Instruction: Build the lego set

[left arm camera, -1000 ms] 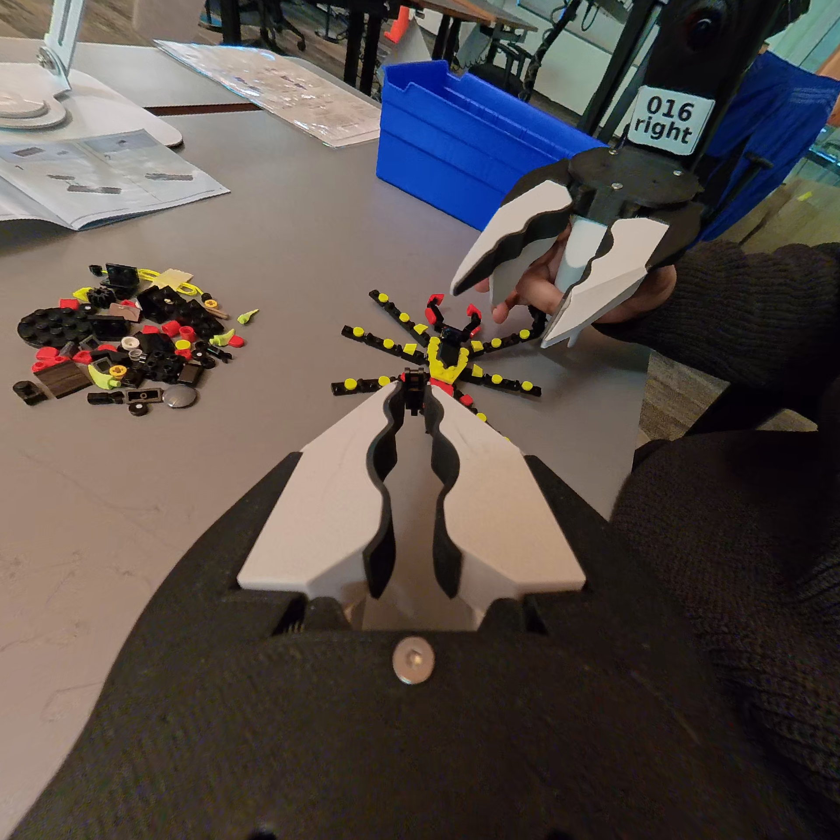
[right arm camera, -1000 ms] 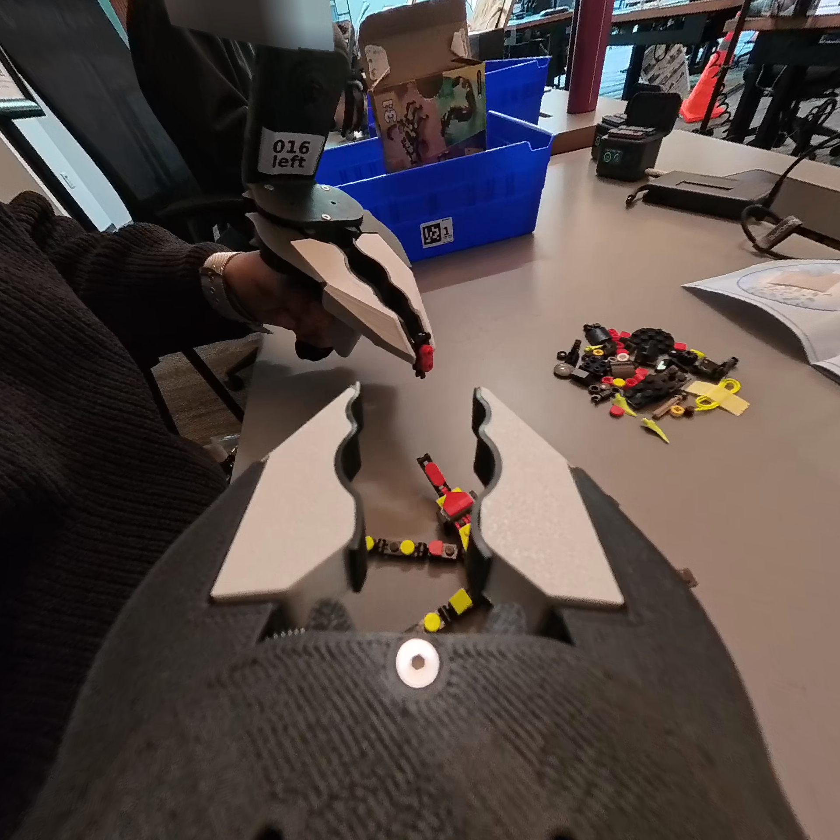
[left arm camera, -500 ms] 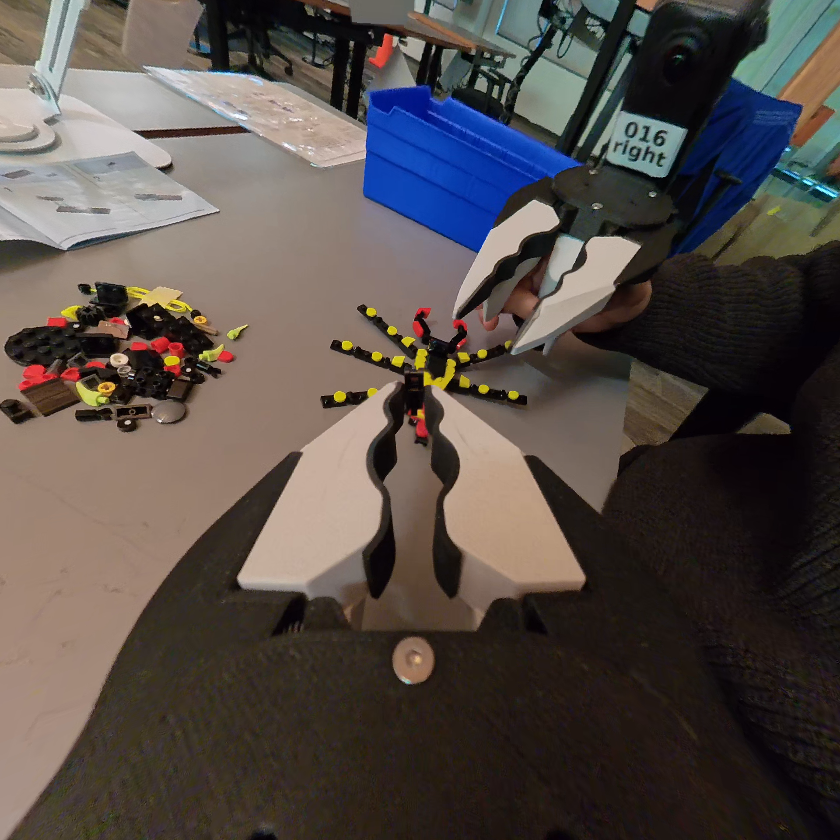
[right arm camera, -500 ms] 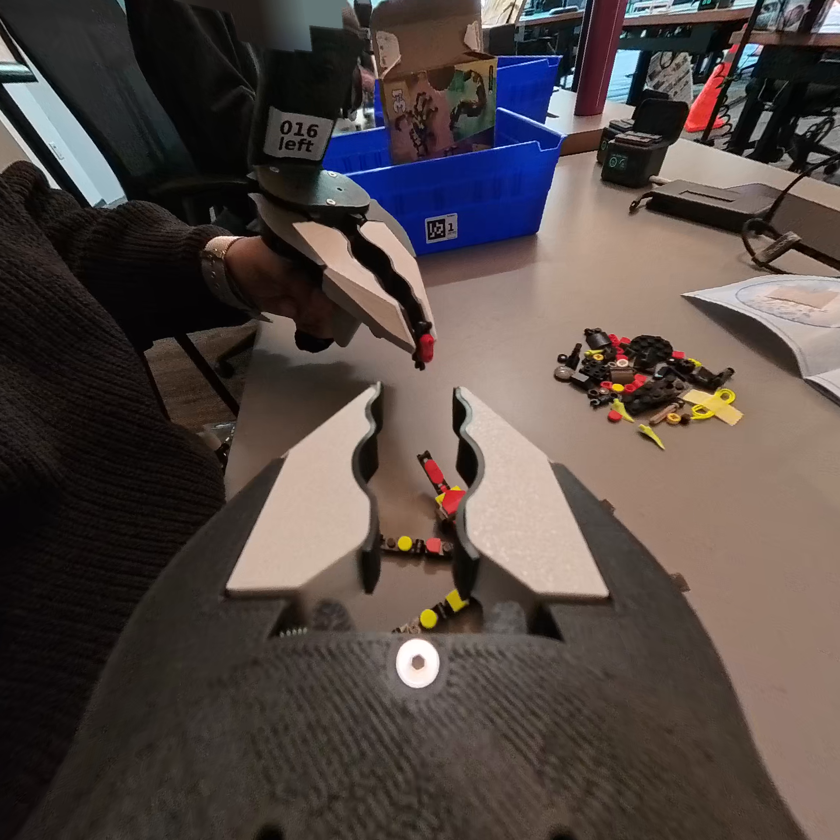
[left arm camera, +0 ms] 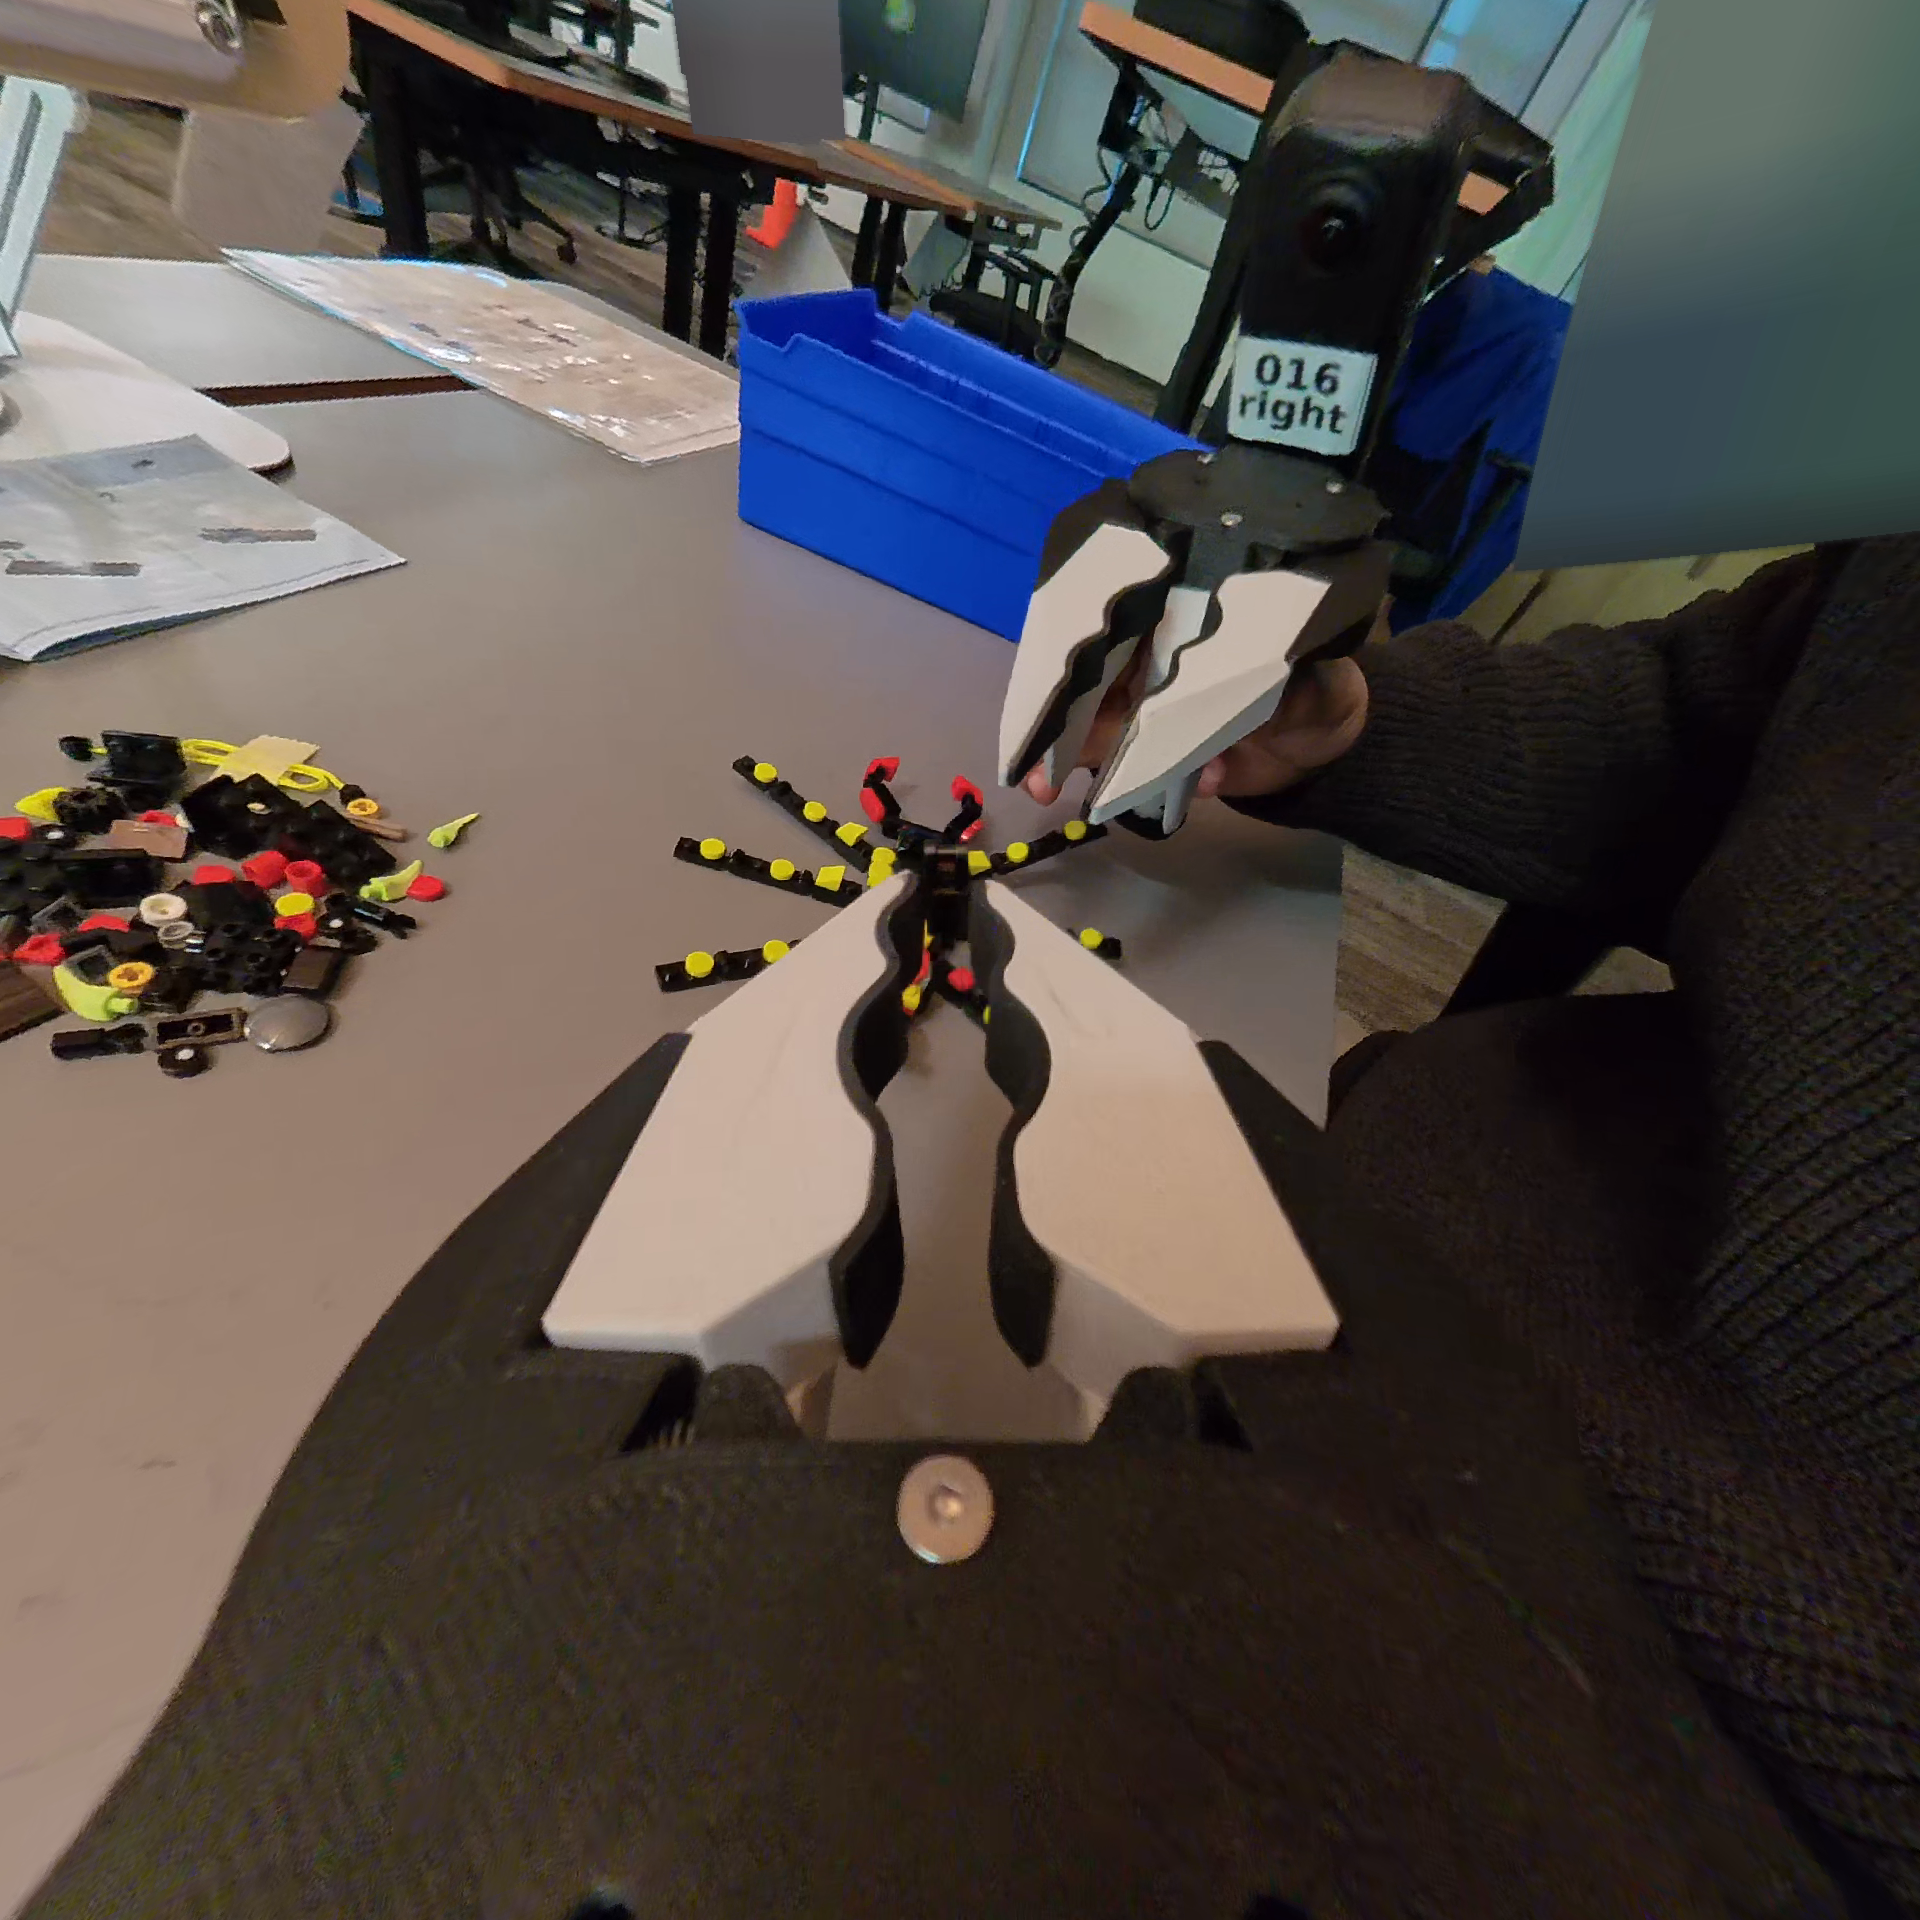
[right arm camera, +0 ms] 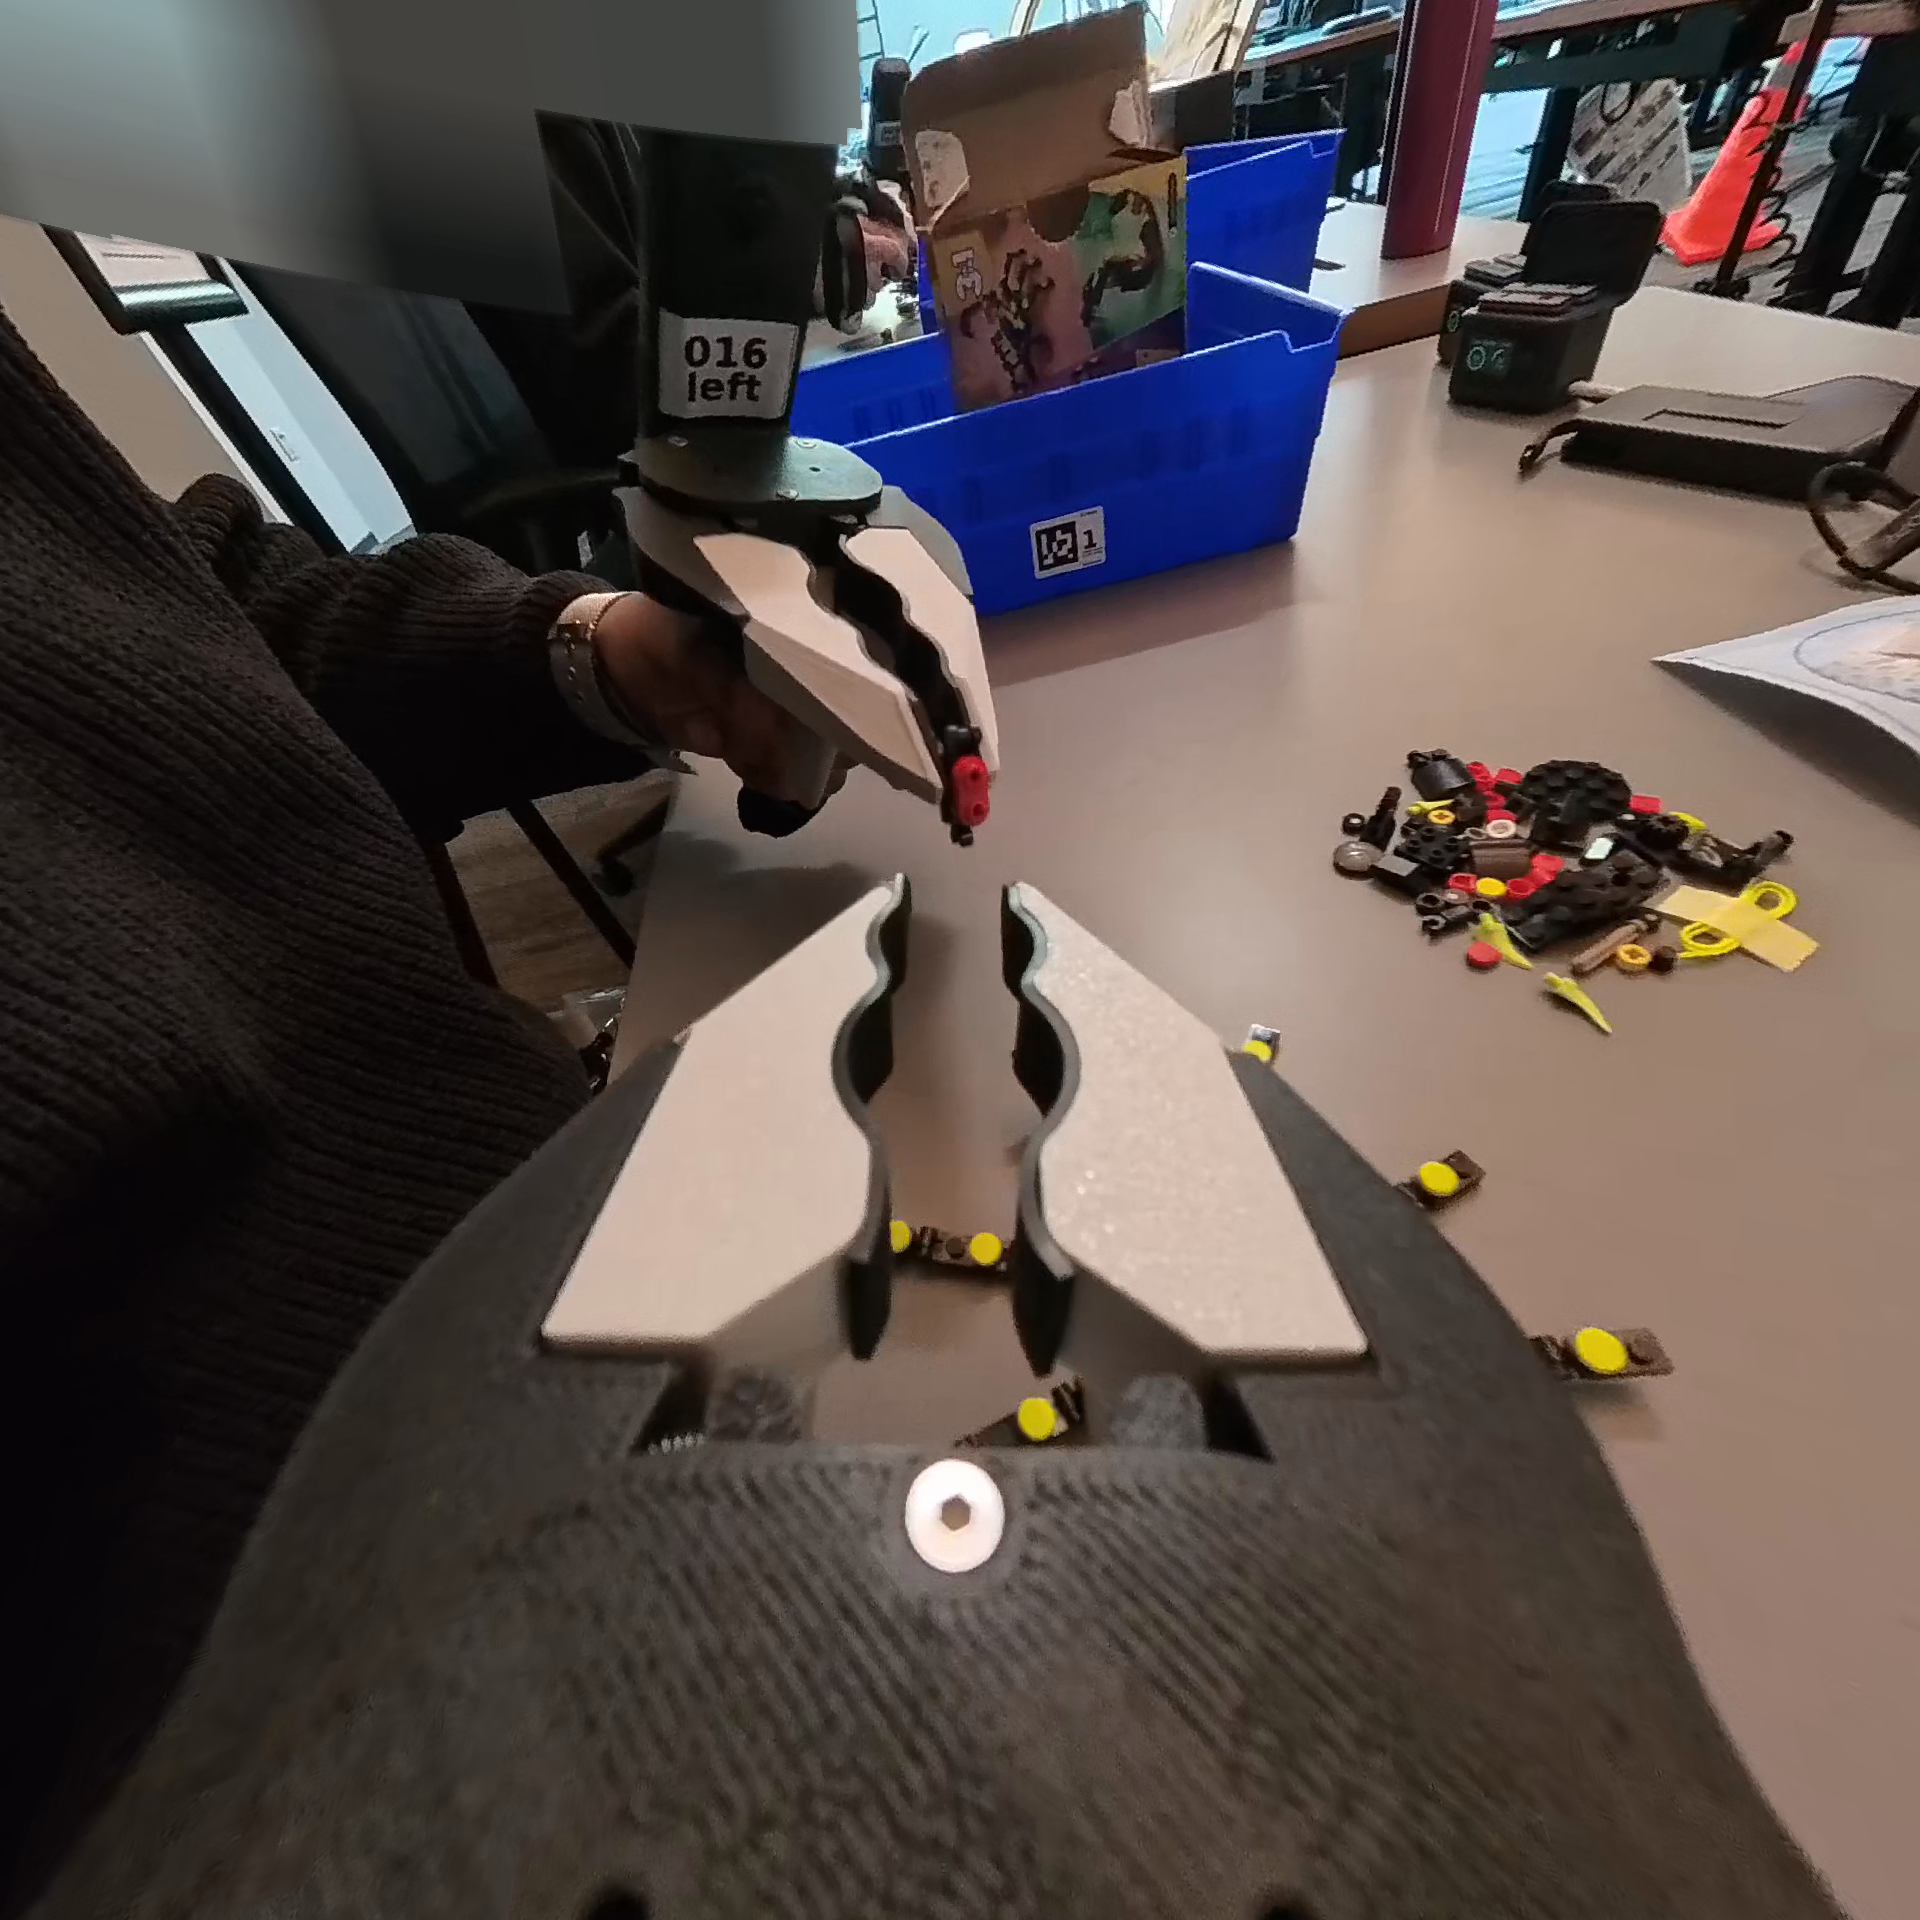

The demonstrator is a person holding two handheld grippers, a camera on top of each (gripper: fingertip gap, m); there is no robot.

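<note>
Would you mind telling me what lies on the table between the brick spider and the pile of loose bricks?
Only bare grey table. The left wrist view shows nothing lying between the spider and the pile.

Your two wrist views are evenly and fairly brightly lit by diffuse overhead room light, with added daylight from windows at the far top of each picture. The grey table [left arm camera: 582, 623] shows a soft sheen and no hard glare. Shadows are soft: you see a faint dark patch on the table under the left gripper [right arm camera: 961, 800] in the right wrist view. Expect strong wide-angle distortion: straight edges bow toward the corners of both pictures. The near black gripper housings are slightly soft, and the far background is blurred. The loose brick pile [left arm camera: 197, 904] near the table's left edge stays reasonably sharp. The flat grey patches at the upper corners are overlays.
</note>
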